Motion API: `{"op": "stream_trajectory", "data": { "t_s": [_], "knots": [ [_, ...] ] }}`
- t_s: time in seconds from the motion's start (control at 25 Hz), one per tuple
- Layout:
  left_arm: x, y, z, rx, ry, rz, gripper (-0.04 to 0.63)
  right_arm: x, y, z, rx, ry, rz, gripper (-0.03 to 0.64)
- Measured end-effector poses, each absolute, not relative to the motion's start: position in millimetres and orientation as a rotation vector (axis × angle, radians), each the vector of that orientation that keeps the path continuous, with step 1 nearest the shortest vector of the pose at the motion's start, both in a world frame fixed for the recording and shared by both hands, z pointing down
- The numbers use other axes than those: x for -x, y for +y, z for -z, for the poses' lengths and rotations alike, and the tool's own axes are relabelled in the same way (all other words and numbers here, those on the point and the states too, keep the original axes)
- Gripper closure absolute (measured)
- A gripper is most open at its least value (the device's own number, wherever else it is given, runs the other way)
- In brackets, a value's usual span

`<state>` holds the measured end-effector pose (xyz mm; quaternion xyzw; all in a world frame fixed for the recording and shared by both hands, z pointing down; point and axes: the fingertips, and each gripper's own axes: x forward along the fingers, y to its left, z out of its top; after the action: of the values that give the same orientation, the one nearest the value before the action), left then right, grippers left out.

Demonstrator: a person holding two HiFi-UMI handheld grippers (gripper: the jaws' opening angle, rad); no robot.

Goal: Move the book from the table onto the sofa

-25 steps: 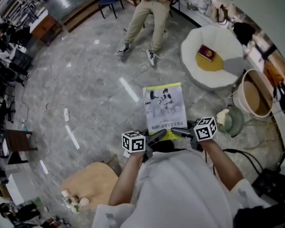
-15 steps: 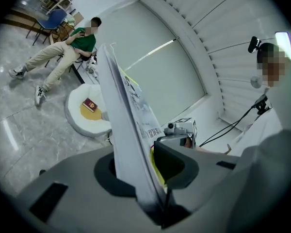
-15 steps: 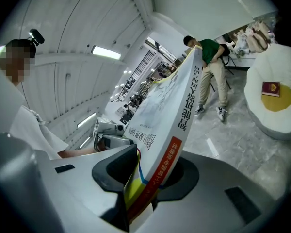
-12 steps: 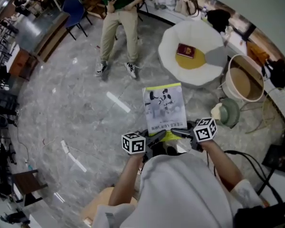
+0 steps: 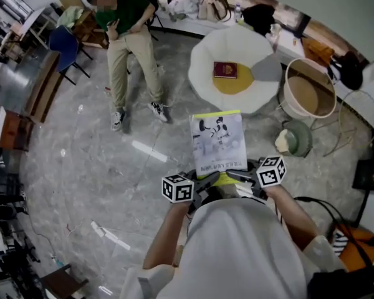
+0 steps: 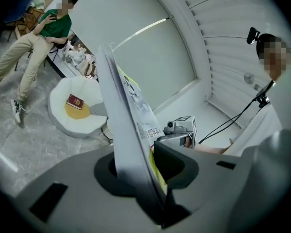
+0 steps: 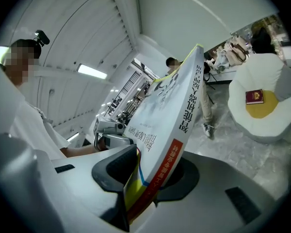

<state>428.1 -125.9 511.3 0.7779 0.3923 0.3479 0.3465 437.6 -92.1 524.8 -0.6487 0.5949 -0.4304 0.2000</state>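
I hold a white book [image 5: 217, 143] with a cartoon cover and a yellow-green edge flat above the floor, both grippers on its near edge. My left gripper [image 5: 199, 185] is shut on the near left corner, my right gripper [image 5: 238, 176] on the near right. The left gripper view shows the book [image 6: 128, 120] edge-on between that gripper's [image 6: 140, 171] jaws. The right gripper view shows its cover and spine [image 7: 169, 110] clamped in that gripper [image 7: 145, 174]. The round white sofa [image 5: 206, 67] lies ahead, with a yellow cushion and a small red book [image 5: 225, 70] on it.
A person [image 5: 128, 48] in a green top sits on a chair left of the sofa. A round tan basket [image 5: 308, 95] and a green bowl-like thing [image 5: 294, 141] stand to the sofa's right. Bags line the far wall. Cables lie on the floor at right.
The view has swung round: the sofa and the seated person have slid leftward, and the sofa now lies straight beyond the book. Both grippers still hold the book the same way.
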Motion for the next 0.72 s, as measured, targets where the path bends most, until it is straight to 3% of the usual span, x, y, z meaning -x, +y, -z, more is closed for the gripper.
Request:
{"op": "stream_trajectory", "data": {
  "t_s": [0.72],
  "knots": [
    [-524, -129, -523, -1.926, 1.312, -1.034, 0.485, -525, -93, -533, 1.978, 1.359, 1.083, 0.476]
  ]
}}
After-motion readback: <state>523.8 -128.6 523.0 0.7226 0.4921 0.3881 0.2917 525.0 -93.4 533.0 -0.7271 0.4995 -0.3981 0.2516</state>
